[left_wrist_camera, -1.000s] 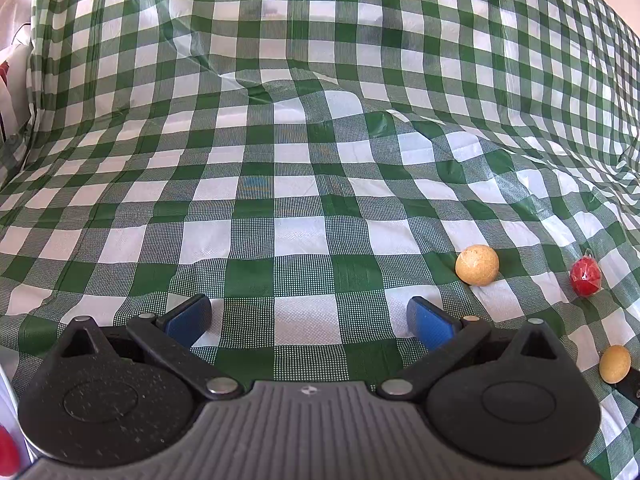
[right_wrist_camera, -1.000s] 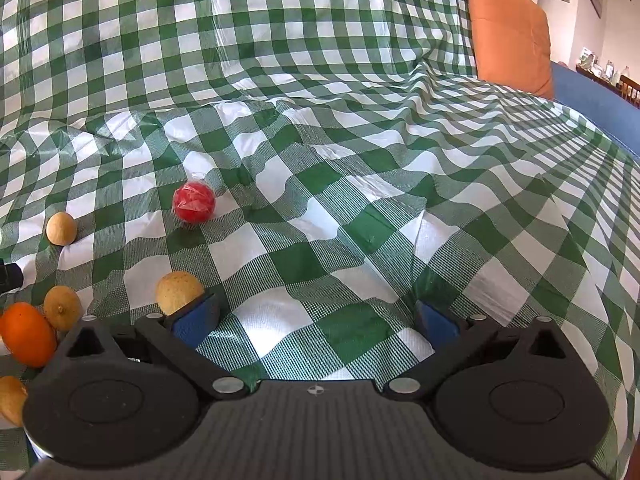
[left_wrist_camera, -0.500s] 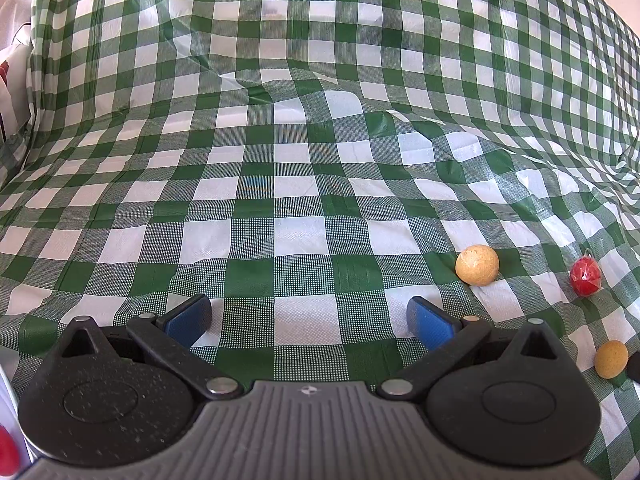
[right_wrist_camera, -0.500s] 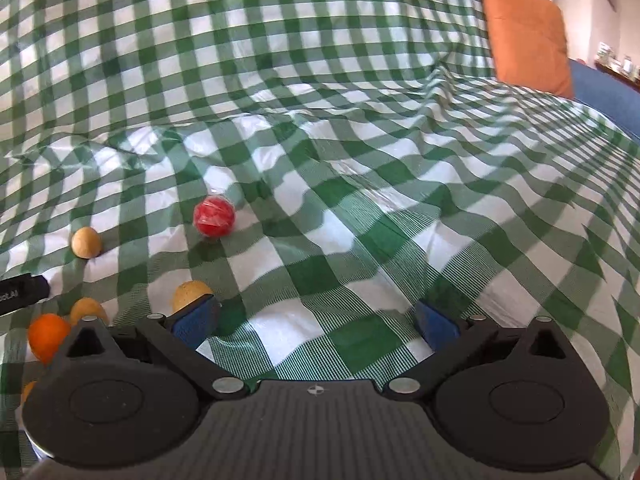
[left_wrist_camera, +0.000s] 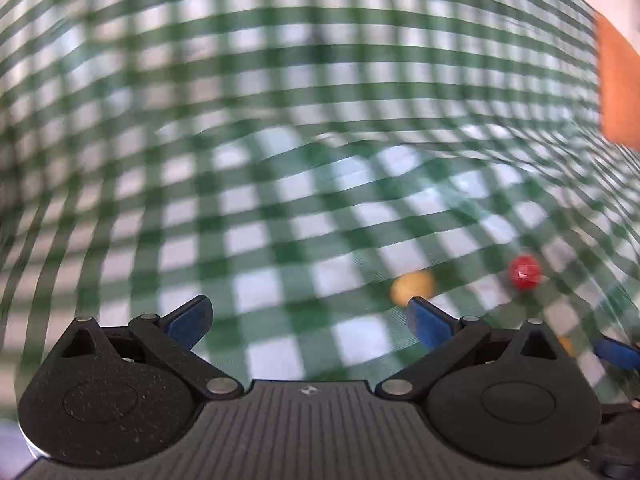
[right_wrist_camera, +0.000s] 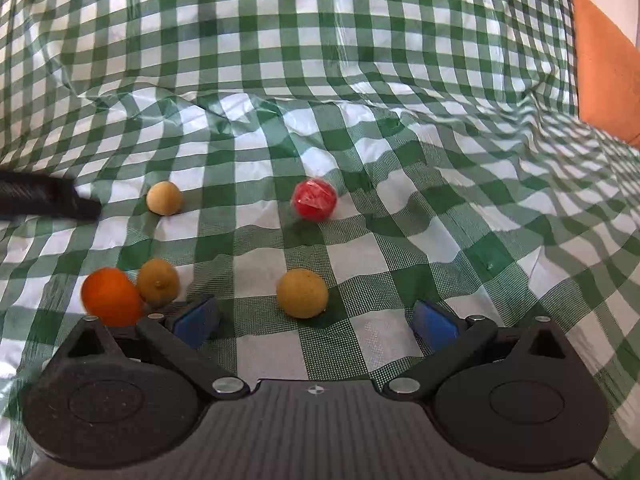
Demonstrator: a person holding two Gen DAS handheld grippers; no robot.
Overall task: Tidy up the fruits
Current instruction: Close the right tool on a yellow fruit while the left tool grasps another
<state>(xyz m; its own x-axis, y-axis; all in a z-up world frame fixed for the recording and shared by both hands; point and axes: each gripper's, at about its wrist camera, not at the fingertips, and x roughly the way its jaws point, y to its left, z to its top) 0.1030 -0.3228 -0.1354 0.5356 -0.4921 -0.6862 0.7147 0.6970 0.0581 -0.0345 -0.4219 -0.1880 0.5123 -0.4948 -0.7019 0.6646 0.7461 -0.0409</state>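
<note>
Right gripper [right_wrist_camera: 316,322]: fingers wide apart, nothing between them. Tan round fruit [right_wrist_camera: 302,293] sits just ahead at 12 o'clock, inside the gap line, closer to my left-side pad. It is near-spherical, so there is no long axis to align. Red fruit [right_wrist_camera: 314,200] is farther out at 12. Orange [right_wrist_camera: 111,296] and a small yellow-brown fruit [right_wrist_camera: 158,282] touch each other at 10 o'clock. A pale one [right_wrist_camera: 164,198] lies beyond, at 11.

Left gripper [left_wrist_camera: 308,322]: fingers also apart and empty; view smeared by motion blur. Its nearest fruit lies off at 1 o'clock, so my right looks better placed.

Surface: green-checked cloth [right_wrist_camera: 400,100], creased and soft-looking; round fruit may roll. Orange cushion [right_wrist_camera: 604,72] at far right.
</note>
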